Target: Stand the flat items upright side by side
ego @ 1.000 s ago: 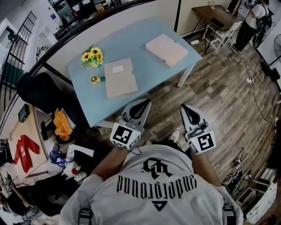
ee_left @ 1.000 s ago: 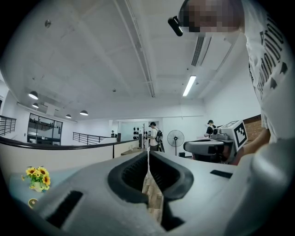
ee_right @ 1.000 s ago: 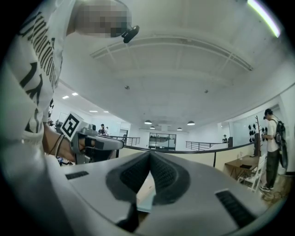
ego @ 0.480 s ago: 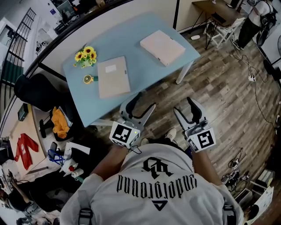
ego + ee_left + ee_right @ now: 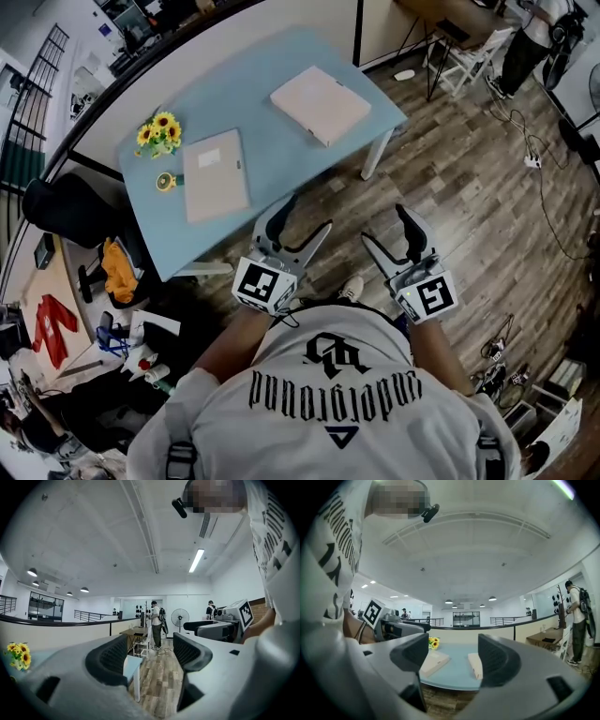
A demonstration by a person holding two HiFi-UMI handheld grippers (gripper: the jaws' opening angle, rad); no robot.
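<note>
Both sets of fingers are opening with nothing between them. The left gripper (image 5: 305, 217) and the right gripper (image 5: 386, 232) hang empty over the wooden floor (image 5: 450, 187), short of the blue surface (image 5: 281, 155). On it the labelled beige folder (image 5: 216, 175) lies flat beside the sunflowers (image 5: 157, 133). The plain beige folder (image 5: 321, 105), possibly a slim box, lies flat well apart from it. As I judge it, nothing is done yet: each folder has to be stood upright, then the two set side by side.
</note>
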